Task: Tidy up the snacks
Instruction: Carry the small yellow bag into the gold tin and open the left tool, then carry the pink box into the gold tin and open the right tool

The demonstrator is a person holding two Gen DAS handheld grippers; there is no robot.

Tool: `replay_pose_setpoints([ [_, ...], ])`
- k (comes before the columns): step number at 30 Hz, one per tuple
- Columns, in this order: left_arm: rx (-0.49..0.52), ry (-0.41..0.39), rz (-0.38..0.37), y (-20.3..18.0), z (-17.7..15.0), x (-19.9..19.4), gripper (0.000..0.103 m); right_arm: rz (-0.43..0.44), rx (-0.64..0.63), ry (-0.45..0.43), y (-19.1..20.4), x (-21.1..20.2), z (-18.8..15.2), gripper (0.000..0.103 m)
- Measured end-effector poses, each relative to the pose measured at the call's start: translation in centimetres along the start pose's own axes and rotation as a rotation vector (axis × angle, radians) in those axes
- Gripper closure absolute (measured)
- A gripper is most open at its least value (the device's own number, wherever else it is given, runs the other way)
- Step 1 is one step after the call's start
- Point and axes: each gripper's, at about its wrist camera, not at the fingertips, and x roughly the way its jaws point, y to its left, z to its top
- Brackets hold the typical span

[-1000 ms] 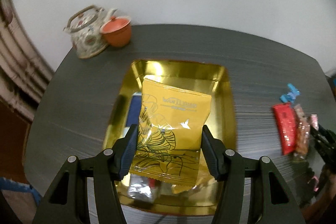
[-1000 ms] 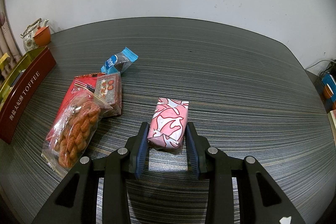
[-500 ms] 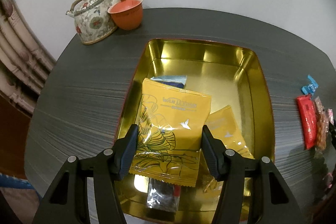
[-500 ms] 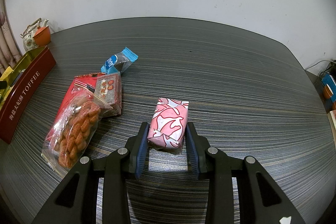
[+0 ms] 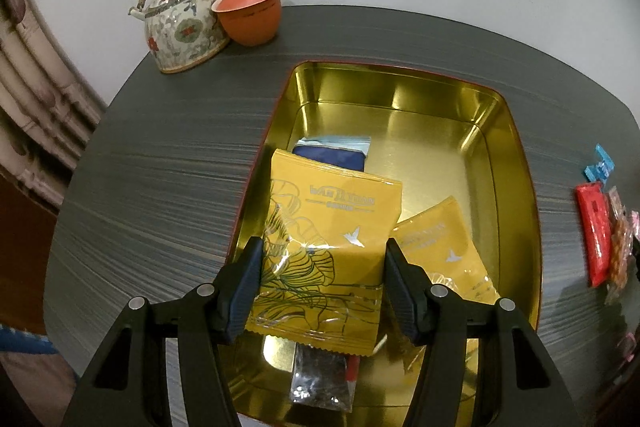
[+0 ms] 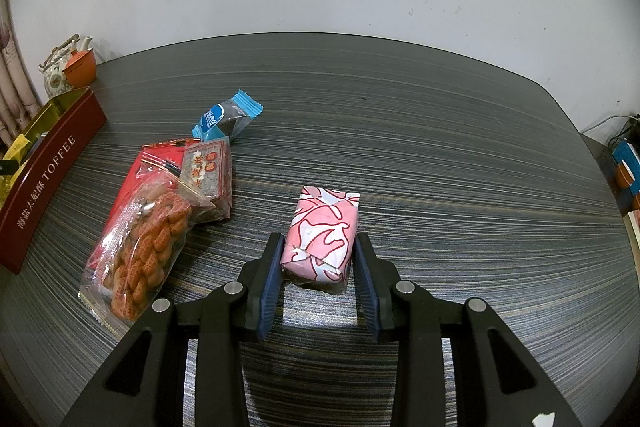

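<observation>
Gold metal lines the open tin (image 5: 496, 155), and the left gripper (image 5: 322, 287) hangs over its near end, its fingers pinching a yellow sachet (image 5: 320, 251) by both side edges. Beneath lie a second yellow sachet (image 5: 444, 247) at three o'clock, a dark blue packet (image 5: 332, 157) at twelve and a clear wrapper (image 5: 320, 379) at six. A floral teapot (image 5: 180, 27) and orange cup (image 5: 250, 19) stand touching at eleven o'clock. On the grey table (image 6: 440, 147), the right gripper (image 6: 318, 275) pinches a pink parcel (image 6: 322, 237); twisted snacks (image 6: 148, 247), a red pack (image 6: 128, 179) and a blue candy (image 6: 224, 119) lie at ten o'clock.
</observation>
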Motion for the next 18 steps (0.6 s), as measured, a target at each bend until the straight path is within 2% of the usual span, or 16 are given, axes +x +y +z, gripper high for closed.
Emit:
replay_pose_setpoints([
  [13,0.015,-0.049,-0.024,0.4,-0.8,-3.2,0.044,-0.001,0.000,0.000,0.0,0.0,0.0,0.071],
  [18,0.018,-0.065,-0.005,0.9,-2.1,-4.3,0.044,-0.001,-0.001,0.000,0.0,0.0,0.0,0.071],
])
